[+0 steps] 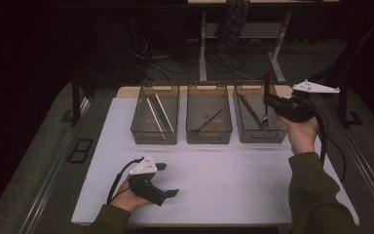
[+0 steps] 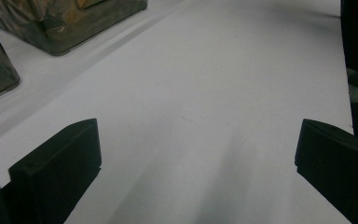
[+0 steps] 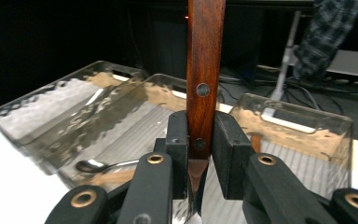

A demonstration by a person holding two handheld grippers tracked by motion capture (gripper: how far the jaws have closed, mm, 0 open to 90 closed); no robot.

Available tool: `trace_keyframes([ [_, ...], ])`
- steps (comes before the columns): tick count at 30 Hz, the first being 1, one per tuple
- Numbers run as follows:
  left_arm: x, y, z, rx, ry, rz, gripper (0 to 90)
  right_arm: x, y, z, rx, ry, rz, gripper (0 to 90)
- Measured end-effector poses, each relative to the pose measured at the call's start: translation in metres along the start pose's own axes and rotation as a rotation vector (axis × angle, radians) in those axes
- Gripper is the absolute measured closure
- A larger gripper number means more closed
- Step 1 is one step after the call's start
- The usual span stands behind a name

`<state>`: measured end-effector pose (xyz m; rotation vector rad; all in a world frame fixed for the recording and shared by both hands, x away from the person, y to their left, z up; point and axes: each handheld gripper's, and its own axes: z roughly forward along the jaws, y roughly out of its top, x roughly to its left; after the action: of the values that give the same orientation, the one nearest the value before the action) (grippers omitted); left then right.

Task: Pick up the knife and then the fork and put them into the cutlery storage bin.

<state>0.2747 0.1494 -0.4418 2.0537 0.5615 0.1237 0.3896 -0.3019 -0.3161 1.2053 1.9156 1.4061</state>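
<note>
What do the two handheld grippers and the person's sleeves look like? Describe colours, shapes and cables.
Both the left gripper and the right gripper are black, pistol-shaped tools, each topped by a pale grey three-cornered plate and trailing a black cable. Their jaws are blocky and black, with brass-coloured pivot pins on the right one. The sleeves are olive green.

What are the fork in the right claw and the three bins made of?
Fork: handle looks like dark reddish wood with a smooth finish and visible grain, two round metal rivets; the part below the claw pads gleams like polished metal. Bins: likely clear, brown-tinted plastic, see-through with rippled walls. Right claw: matte black pads, material unclear.
</note>
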Motion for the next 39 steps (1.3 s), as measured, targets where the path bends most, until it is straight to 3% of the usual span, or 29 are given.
trace_keyframes([
  [11,0.0,0.0,0.0,-0.007,-0.005,-0.003,0.0,-0.013,-0.001,0.039,0.04,-0.103,0.011,76.9],
  [21,0.0,0.0,-0.001,-0.015,-0.009,-0.008,0.0,-0.018,-0.022,0.072,0.112,-0.136,0.036,76.9],
  [36,0.0,0.0,0.0,-0.008,-0.012,-0.006,0.0,-0.023,-0.051,0.08,0.202,-0.143,0.044,76.5],
  [38,0.0,0.0,0.0,-0.007,-0.012,-0.006,0.0,-0.023,-0.05,0.08,0.214,-0.152,0.038,71.7],
  [39,0.0,0.0,0.0,-0.008,-0.013,-0.006,0.0,-0.024,-0.049,0.08,0.207,-0.152,0.041,63.6],
])
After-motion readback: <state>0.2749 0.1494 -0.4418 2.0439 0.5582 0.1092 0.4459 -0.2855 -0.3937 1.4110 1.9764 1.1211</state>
